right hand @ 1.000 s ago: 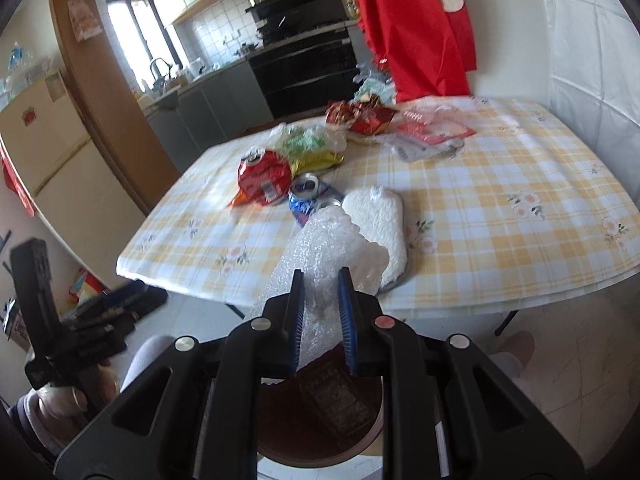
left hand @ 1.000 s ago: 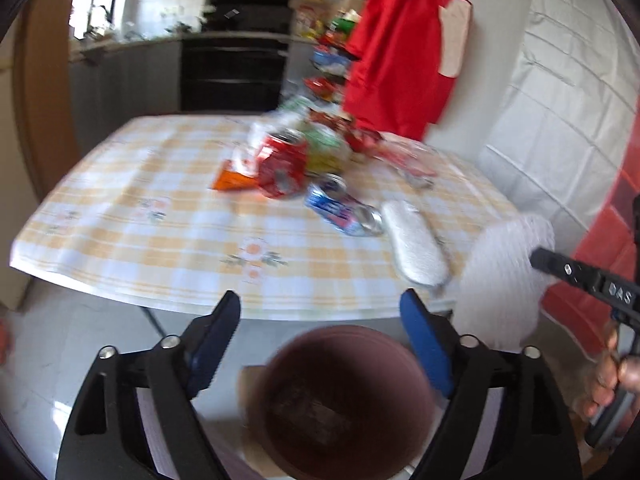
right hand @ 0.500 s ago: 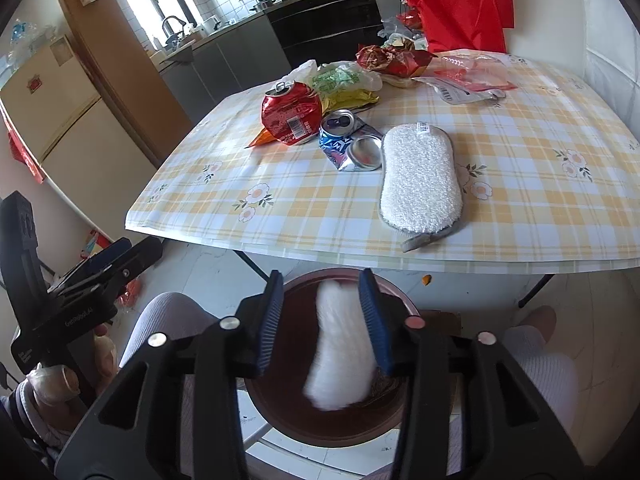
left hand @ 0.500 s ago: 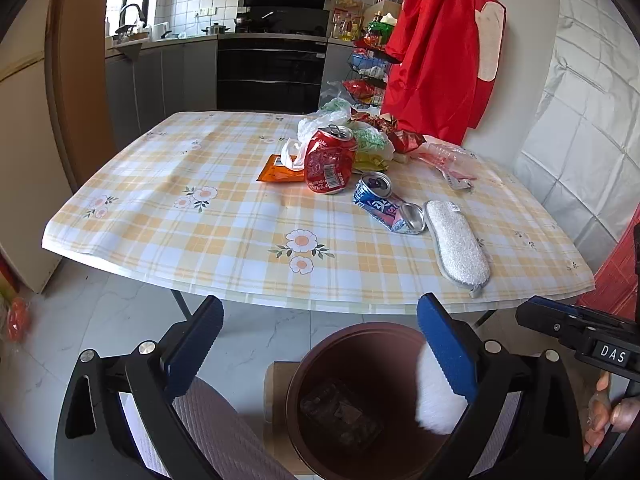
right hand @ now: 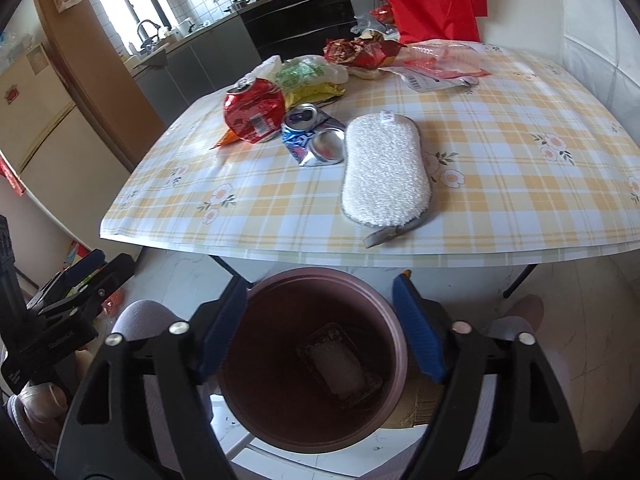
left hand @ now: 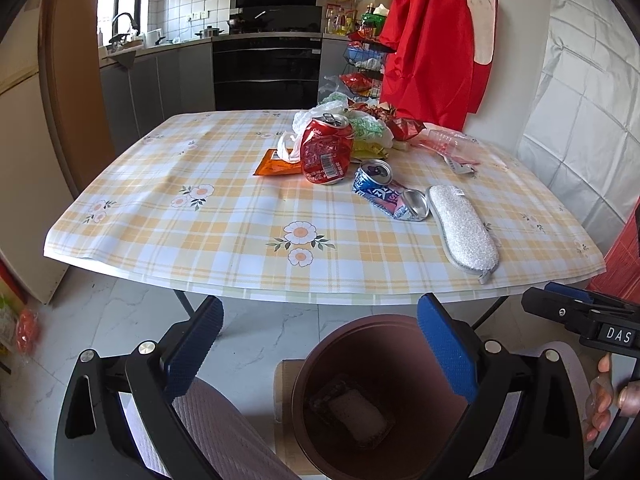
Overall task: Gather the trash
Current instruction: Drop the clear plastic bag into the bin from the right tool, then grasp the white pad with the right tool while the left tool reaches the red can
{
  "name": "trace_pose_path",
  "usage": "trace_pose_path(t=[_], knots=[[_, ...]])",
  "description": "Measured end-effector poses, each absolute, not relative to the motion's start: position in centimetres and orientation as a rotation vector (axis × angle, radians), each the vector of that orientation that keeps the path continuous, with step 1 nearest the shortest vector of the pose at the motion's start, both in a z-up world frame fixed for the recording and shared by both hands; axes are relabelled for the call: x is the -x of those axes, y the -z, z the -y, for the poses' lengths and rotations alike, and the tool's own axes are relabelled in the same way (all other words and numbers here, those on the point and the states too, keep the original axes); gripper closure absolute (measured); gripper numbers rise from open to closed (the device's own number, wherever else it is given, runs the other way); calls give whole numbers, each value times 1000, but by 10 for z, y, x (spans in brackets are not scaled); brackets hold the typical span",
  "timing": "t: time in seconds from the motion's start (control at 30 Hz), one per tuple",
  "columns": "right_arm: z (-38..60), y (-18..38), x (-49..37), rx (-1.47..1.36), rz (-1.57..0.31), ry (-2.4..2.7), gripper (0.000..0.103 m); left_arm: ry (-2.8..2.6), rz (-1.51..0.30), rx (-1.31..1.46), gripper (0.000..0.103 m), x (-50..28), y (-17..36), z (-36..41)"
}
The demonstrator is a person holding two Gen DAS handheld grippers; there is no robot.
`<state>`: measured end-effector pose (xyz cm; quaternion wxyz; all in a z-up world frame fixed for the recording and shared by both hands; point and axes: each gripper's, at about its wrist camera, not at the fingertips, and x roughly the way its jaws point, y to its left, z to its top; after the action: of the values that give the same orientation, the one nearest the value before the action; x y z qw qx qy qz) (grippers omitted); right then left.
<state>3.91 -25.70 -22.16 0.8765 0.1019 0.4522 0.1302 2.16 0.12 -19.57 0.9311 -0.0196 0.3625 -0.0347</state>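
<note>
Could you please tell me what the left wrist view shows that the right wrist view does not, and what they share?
Only the left wrist view shows the kitchen rack behind the table and the right gripper's black body from the side. Only the right wrist view shows the beige fridge and the left gripper's body. Both show the brown bin, the red can, the blue can and the white pad.

Red garment (left hand: 436, 40), oven (left hand: 267, 74), perhaps fridge (right hand: 36, 120).

Two crushed cans, one red (left hand: 326, 150), one blue (left hand: 386, 196), one white sponge pad (left hand: 462, 232), one brown bin (left hand: 384, 396), one table (left hand: 224, 224), two grippers (left hand: 320, 356) (right hand: 320, 332)
</note>
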Motion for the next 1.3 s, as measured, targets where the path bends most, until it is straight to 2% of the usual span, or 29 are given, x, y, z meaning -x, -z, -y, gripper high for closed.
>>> trace_pose_path(t=[0.37, 0.77, 0.9, 1.03, 1.3], knots=[[280, 236, -104, -153, -907, -203, 21, 19, -774, 30, 8, -47, 206, -15], [260, 277, -199, -36, -973, -185, 21, 28, -789, -5, 8, -93, 210, -5], [262, 279, -206, -24, -967, -208, 26, 80, -808, -9, 8, -117, 212, 10], [279, 274, -200, -61, -937, -203, 35, 156, -827, -7, 8, -146, 217, 32], [319, 270, -188, -146, -898, -153, 35, 204, -857, -20, 9, -207, 231, 64]])
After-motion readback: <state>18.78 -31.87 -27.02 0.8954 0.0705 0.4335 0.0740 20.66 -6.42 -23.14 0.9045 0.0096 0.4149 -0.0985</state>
